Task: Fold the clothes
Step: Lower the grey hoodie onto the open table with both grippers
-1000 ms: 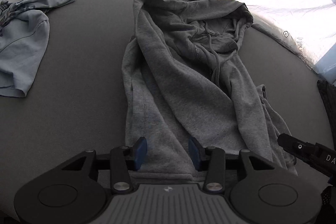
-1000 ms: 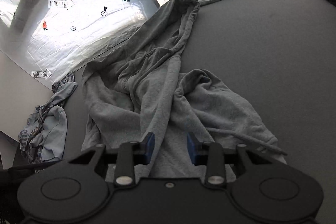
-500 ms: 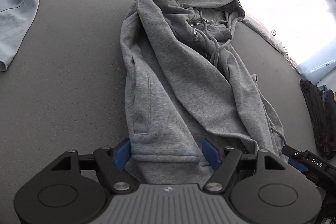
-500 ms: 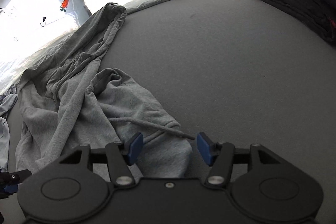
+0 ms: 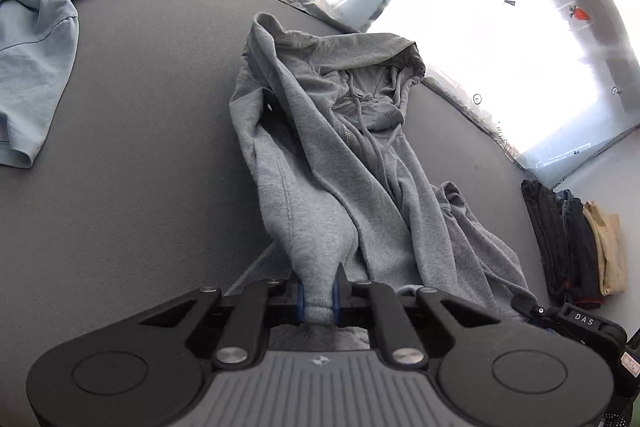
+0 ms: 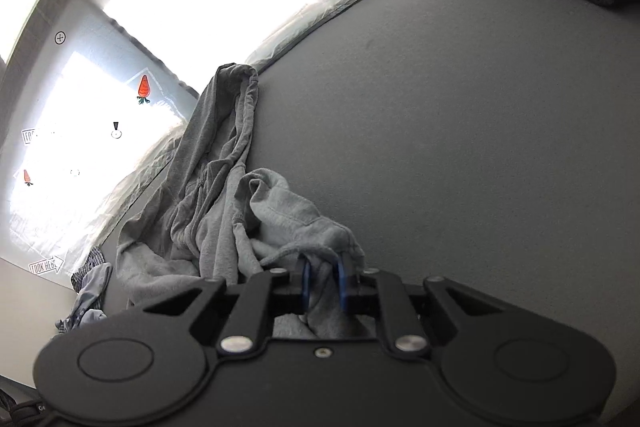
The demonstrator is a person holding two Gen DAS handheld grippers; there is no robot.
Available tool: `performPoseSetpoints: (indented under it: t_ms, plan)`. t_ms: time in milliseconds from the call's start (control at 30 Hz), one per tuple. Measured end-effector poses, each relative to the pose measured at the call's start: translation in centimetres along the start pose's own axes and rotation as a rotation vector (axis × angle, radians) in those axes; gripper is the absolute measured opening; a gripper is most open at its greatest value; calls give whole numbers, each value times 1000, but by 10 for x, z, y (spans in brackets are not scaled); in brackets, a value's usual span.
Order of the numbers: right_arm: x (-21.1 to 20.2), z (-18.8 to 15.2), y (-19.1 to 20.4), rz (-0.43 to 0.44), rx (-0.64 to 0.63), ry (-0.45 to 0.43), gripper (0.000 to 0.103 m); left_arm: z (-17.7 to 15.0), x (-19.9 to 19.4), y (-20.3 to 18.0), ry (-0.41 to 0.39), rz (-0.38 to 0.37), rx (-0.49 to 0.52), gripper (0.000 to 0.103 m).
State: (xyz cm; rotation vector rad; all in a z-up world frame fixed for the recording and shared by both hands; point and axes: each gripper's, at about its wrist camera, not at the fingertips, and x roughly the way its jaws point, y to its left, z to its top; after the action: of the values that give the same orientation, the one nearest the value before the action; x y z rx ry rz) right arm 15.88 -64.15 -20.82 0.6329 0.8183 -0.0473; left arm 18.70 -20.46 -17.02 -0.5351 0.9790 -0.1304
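**Both tongs clamped on the hoodie's hem**

We hold the grey hoodie [image 5: 320,163] at its near edge: our left gripper [image 5: 319,297] pinches the bunched waistband, our right gripper [image 6: 323,285] grips a wad of hem beside it. From both tongs the hoodie's long axis runs straight away to the hood [image 5: 384,55] at the far end, crumpled on the dark table [image 5: 132,163]. Neither hand is nearer; both share one end.
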Motion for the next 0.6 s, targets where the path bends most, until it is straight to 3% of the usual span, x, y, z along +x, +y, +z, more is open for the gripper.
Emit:
performPoseSetpoints:
  t_ms: [100,233,300,367,400,500,600]
  plan:
    - [-7,-8,0,-69,-84,22,15,-5,-7,16,26,32,10,15]
    - [22,-26,-2,-144,-96,112,22,-18,36,48,226,130,-72,19]
    - [25,-31,8,-189,-147,104,27,-19,45,55,268,142,-72,23]
    - [24,-35,16,-162,-165,108,42,-17,45,54,252,155,-48,27]
    - [23,-37,19,-144,-172,111,44,-17,45,53,249,164,-33,31]
    - [20,-43,30,-90,-192,120,46,-23,51,59,274,205,-31,46]
    - [17,-49,41,-36,-212,129,46,-28,57,67,297,223,-47,47]
